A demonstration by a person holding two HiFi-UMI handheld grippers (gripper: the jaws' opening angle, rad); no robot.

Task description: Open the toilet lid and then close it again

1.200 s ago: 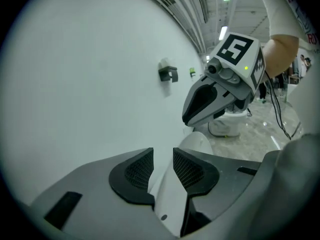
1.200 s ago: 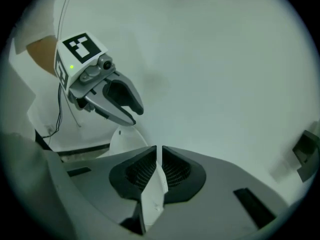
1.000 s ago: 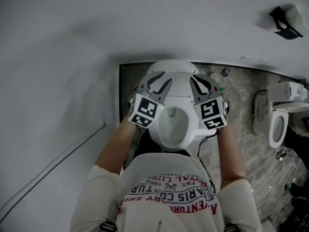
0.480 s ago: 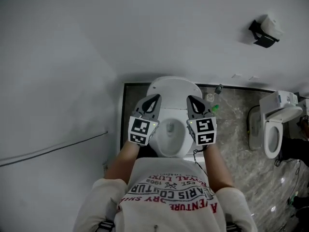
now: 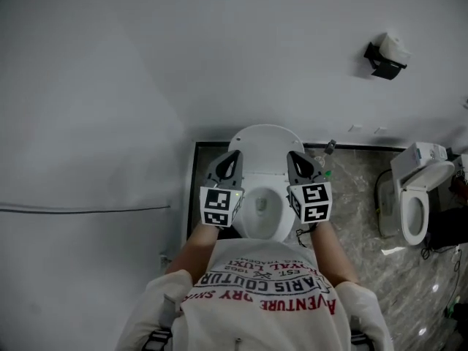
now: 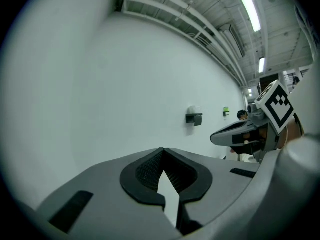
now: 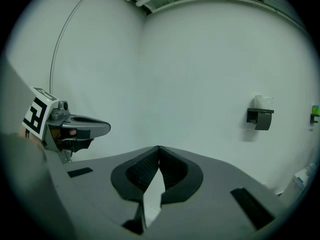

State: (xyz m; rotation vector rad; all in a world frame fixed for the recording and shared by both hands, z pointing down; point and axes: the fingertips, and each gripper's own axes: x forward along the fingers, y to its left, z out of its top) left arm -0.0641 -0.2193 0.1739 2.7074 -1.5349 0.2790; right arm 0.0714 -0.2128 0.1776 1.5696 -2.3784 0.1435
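Note:
The white toilet (image 5: 281, 229) stands against the wall below me. Its bowl opening shows, and the lid (image 5: 267, 139) appears raised behind it. My left gripper (image 5: 235, 155) hovers above the bowl's left side and my right gripper (image 5: 294, 155) above its right side. Neither touches the toilet. In the left gripper view the left gripper (image 6: 162, 149) is shut, tips together, with nothing between them. The right gripper (image 7: 158, 147) is shut and empty too. Both point at the bare white wall.
A black toilet-paper holder (image 5: 384, 57) hangs on the wall at the right. A second toilet (image 5: 417, 192) stands further right on the marble floor (image 5: 358, 196). A small bottle (image 5: 330, 147) sits by the wall. A thin cable (image 5: 88, 209) runs along the left wall.
Both grippers have risen and drawn back from the toilet toward the person. Their jaws, spread a second ago, have come together. The view has pulled up and away.

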